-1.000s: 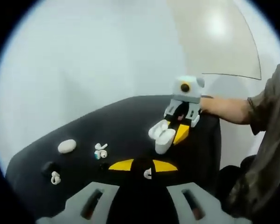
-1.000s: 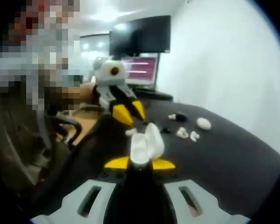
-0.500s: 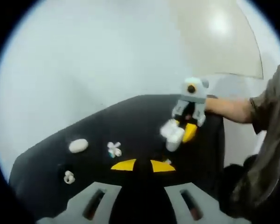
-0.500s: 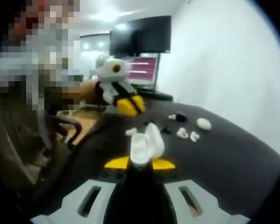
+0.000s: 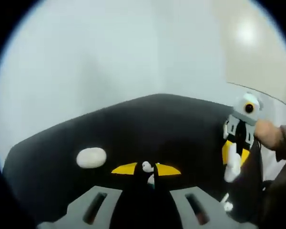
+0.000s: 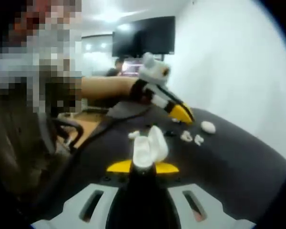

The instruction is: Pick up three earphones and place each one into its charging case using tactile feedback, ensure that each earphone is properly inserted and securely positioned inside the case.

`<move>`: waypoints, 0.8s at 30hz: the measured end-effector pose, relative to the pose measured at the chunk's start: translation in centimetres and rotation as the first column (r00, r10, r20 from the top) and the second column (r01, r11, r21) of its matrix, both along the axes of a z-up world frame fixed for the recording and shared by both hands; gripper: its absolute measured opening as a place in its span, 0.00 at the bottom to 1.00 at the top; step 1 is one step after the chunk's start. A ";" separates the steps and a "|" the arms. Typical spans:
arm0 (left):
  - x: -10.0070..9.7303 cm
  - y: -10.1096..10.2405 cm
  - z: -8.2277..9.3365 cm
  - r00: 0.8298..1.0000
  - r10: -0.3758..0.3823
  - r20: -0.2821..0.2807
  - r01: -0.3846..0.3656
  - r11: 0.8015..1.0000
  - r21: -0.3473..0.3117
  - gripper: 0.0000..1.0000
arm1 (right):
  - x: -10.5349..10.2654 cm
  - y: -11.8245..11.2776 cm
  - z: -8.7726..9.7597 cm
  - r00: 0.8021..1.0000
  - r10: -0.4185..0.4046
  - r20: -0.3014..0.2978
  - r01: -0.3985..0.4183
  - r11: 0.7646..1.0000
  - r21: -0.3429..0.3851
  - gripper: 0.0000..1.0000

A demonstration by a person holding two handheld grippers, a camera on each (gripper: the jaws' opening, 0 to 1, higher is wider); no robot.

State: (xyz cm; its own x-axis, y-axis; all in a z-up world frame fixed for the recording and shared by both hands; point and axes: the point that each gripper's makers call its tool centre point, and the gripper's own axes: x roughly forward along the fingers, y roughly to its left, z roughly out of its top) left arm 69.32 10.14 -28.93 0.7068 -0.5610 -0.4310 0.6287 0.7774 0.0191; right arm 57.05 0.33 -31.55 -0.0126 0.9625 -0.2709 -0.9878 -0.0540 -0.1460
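My left gripper (image 5: pixel 146 169) is shut on a small white earphone (image 5: pixel 147 166), held between its yellow tips over the black table (image 5: pixel 171 124). In the right gripper view this left gripper (image 6: pixel 183 114) reaches in from the left, near a closed white oval case (image 6: pixel 208 126). My right gripper (image 6: pixel 143 167) is shut on an open white charging case (image 6: pixel 150 145), lid up. That right gripper (image 5: pixel 233 155) appears at the right of the left gripper view. Two white earphones (image 6: pixel 186 136) (image 6: pixel 199 139) lie on the table beyond the open case.
The oval case (image 5: pixel 91 157) lies left of my left tips. Another small white earphone (image 6: pixel 133 135) and a dark item (image 6: pixel 169 132) rest near the open case. A person's forearm (image 6: pixel 105 87) crosses the view. Monitors (image 6: pixel 144 36) stand behind; a white wall lies to the right.
My left gripper has swung across the table with the earphone toward the oval case and loose earphones. The right gripper and its open case have stayed still.
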 end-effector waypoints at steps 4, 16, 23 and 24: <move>1.3 -1.4 -1.2 0.999 -0.003 -0.045 0.005 0.999 0.054 0.11 | 0.1 -0.1 0.0 1.000 0.001 0.001 -0.001 1.000 0.000 0.17; 1.8 -1.7 -2.9 0.991 0.033 -0.129 -0.021 0.995 0.095 0.08 | 0.0 -0.2 0.1 1.000 0.004 0.009 -0.004 1.000 0.001 0.17; 2.1 -1.9 -3.4 0.974 0.048 -0.219 -0.051 0.999 -0.009 0.09 | 0.1 -0.2 0.0 1.000 0.005 0.015 -0.005 1.000 0.001 0.17; 2.3 -1.8 -3.4 0.973 0.049 -0.225 -0.052 0.999 -0.009 0.10 | 0.1 -0.2 0.0 1.000 0.005 0.015 -0.005 1.000 0.001 0.17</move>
State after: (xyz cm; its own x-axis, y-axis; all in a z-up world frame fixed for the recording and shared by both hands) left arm 71.62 8.31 -32.29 0.6206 -0.5345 -0.5737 0.5756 0.8074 -0.1297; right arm 57.15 0.18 -31.51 -0.0132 0.9627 -0.2702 -0.9852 -0.0587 -0.1608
